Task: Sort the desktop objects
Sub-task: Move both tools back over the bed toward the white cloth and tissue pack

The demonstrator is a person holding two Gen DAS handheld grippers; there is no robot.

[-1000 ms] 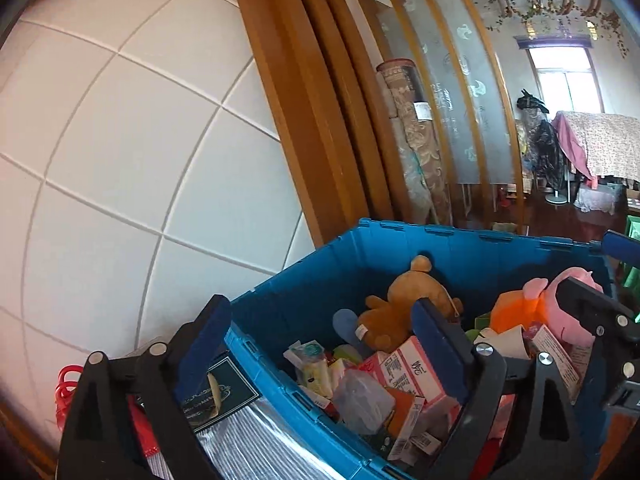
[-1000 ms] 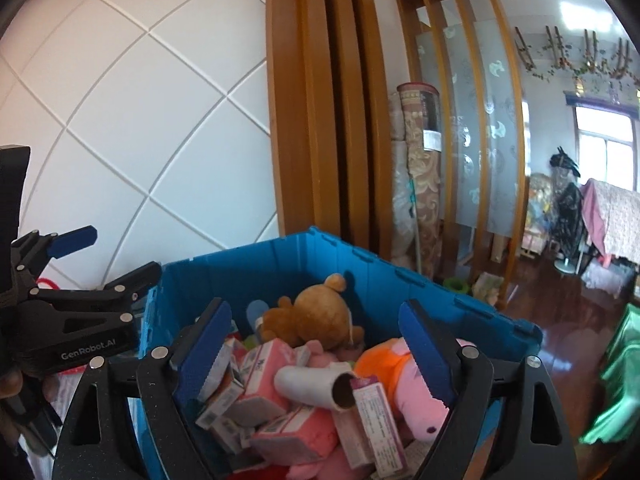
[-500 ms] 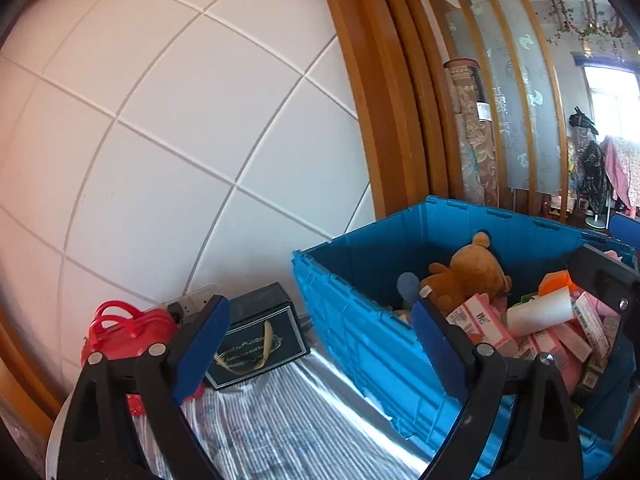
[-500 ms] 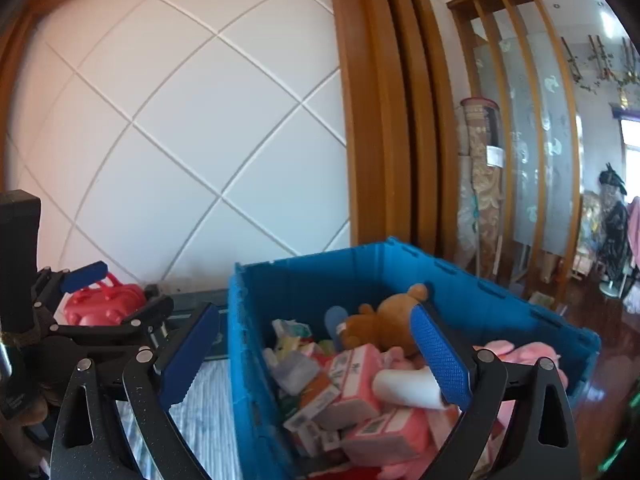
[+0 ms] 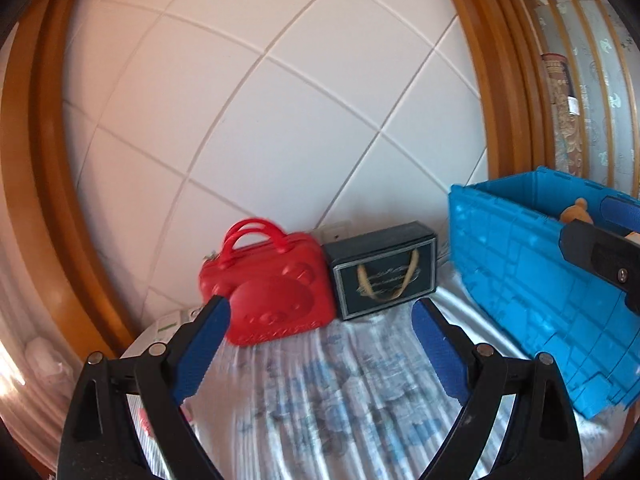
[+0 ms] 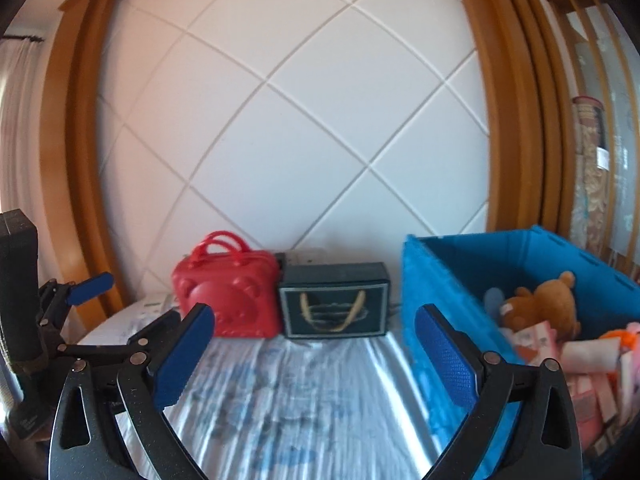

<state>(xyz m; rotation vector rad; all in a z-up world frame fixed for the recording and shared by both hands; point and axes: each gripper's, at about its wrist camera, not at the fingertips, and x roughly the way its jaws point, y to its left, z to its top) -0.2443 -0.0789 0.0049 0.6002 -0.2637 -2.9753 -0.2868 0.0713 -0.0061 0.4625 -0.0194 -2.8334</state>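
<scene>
Left gripper [image 5: 316, 344] fingers wide, empty; right gripper [image 6: 316, 350] opening, empty. Red carry case [image 5: 268, 284]: rigid, light, slick; grasp handles.

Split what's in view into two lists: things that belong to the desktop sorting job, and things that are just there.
Job:
- blue crate
- brown teddy bear and pink cartons inside it
- red handbag-shaped case
- dark gift box
- left gripper, empty
- right gripper, jaws opening, empty

Just there:
- patterned table cover
- white quilted wall panel
- rolled rug
</scene>
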